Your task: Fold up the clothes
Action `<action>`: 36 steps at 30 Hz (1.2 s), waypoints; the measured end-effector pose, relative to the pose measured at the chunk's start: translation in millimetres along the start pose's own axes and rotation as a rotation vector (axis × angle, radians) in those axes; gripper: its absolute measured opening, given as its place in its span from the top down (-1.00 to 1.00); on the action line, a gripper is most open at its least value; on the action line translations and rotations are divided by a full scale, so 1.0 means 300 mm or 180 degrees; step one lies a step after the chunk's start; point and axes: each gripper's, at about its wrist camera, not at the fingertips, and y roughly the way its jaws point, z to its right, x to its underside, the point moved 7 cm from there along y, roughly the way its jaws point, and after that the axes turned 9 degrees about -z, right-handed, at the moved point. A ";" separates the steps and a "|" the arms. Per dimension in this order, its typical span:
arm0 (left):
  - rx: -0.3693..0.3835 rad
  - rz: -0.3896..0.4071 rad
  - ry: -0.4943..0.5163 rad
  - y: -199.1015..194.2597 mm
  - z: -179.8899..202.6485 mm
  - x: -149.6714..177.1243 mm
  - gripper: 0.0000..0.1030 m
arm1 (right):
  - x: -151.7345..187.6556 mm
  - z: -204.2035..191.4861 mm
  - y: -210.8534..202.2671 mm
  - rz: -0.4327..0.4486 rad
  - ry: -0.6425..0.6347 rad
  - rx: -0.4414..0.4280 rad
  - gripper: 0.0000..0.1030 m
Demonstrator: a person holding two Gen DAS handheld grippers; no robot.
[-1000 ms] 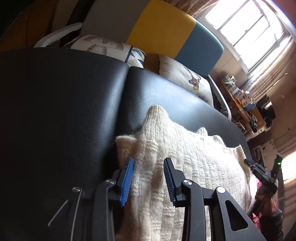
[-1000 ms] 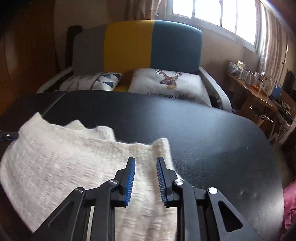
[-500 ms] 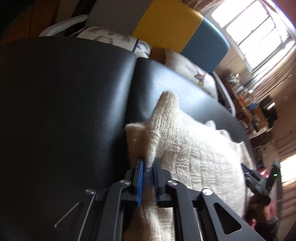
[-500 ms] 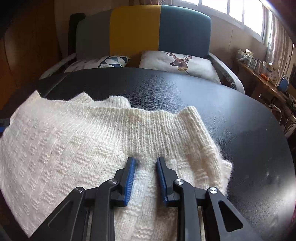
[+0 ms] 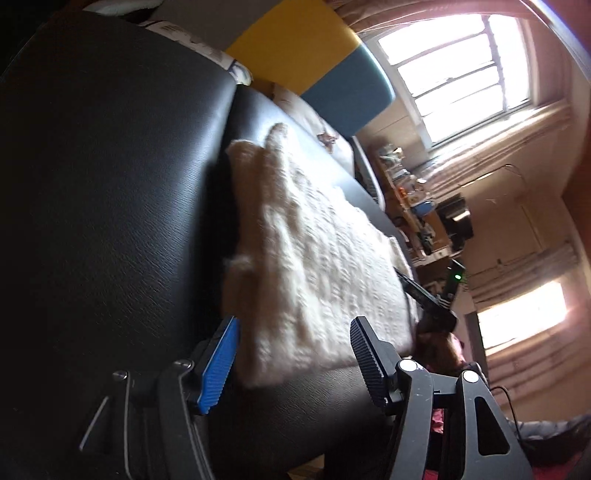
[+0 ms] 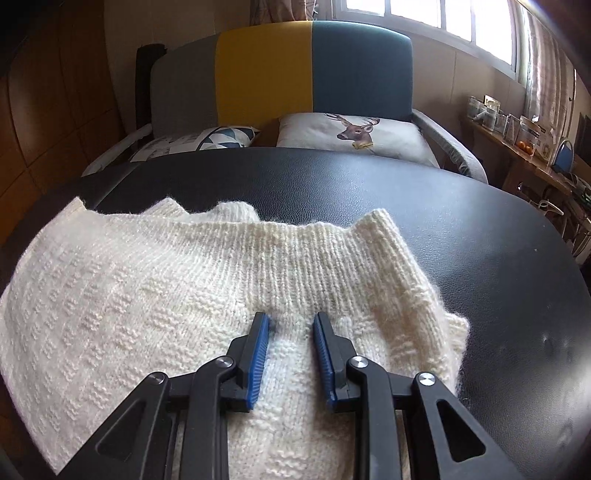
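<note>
The left gripper (image 5: 295,354) had its jaws spread wide, holding nothing, its blue-ribbed pads either side of the near end of the cream chunky-knit sweater (image 5: 314,258), which looked blurred in that view. The right gripper (image 6: 291,354) had its jaws parted by a narrow gap, hovering over the knit with no fabric pinched between them; whether the tips touched the wool could not be told.

The sweater (image 6: 177,295) lay spread flat on the black leather-textured surface (image 6: 369,184), its ribbed band toward the far side and one corner rumpled near the right edge. The surface had a seam running across it (image 5: 225,122) and a rounded rim.

Beyond it stood a sofa with a grey, yellow and teal backrest (image 6: 295,70), carrying a white cushion printed with a deer head (image 6: 354,129) and a cushion with blue triangles (image 6: 214,138). Bright barred windows (image 6: 443,18) sat above the sofa. At the right a wooden side shelf (image 6: 524,147) held small cluttered containers. Wood-panelled wall (image 6: 55,92) filled the left.
</note>
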 end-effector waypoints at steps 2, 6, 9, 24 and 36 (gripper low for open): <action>0.0011 -0.0031 0.0025 0.010 -0.002 0.001 -0.01 | 0.002 0.000 -0.003 0.0008 0.0008 -0.0004 0.51; 0.0062 -0.0133 -0.0042 0.042 -0.027 -0.004 0.27 | 0.003 0.004 -0.009 0.0014 0.0020 -0.0026 0.51; 0.0120 -0.0076 -0.0069 0.026 -0.035 0.000 0.85 | 0.000 0.008 -0.012 0.0013 0.0010 -0.0037 0.51; -0.0265 0.0231 -0.0096 -0.088 -0.002 -0.010 0.53 | -0.002 0.050 -0.065 -0.0018 0.0165 -0.0595 0.49; -0.0153 -0.0302 0.1033 0.308 0.471 -0.121 -0.16 | 0.313 0.249 -0.360 -0.0477 0.0312 -0.2216 0.27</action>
